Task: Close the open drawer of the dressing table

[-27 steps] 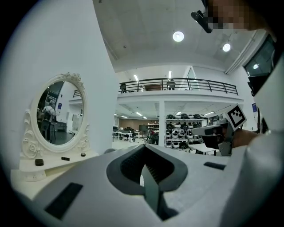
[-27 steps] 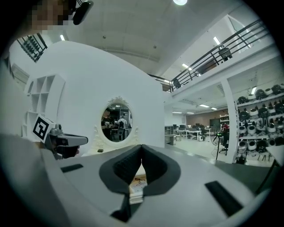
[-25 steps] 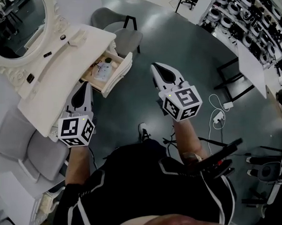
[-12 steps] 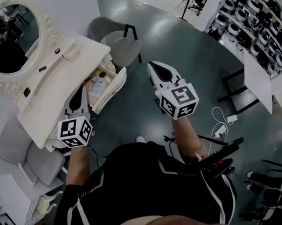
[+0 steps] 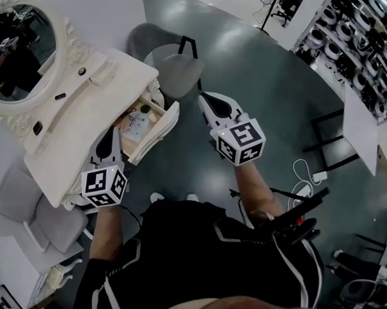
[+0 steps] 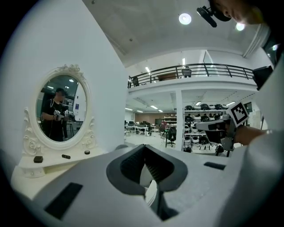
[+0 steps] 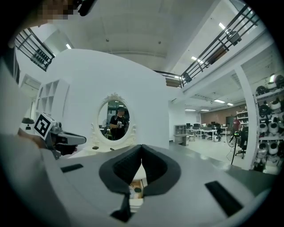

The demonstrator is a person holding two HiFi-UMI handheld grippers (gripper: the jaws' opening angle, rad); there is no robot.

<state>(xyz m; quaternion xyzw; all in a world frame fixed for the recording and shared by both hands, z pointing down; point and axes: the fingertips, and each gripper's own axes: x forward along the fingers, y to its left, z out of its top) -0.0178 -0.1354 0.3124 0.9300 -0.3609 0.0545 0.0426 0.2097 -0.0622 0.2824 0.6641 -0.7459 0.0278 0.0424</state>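
Cream-white and carved, the desk (image 5: 64,134) fills the upper left of the head view, with an oval mirror (image 5: 14,42) standing at its back. Its drawer (image 5: 159,128) is pulled out toward the frame's middle, and a few small items lie inside, among them a pale flat packet and a dark round piece. A grey chair (image 5: 171,60) stands just beyond the drawer, and a grey stool (image 5: 37,207) sits at the lower left beside the desk. The left tool (image 5: 109,134) hangs over the desk's front edge, just left of the drawer. Its own view shows its jaws brought together at the tips, nothing between them, pointing toward the mirror and the hall behind. The right tool (image 5: 208,101) hovers over the grey floor (image 5: 254,77) to the right of the drawer front, near it but apart. Its jaws also meet at the tips and hold nothing. Through the loop below those tips, the right gripper view shows the drawer's wooden inside with the dark round piece.
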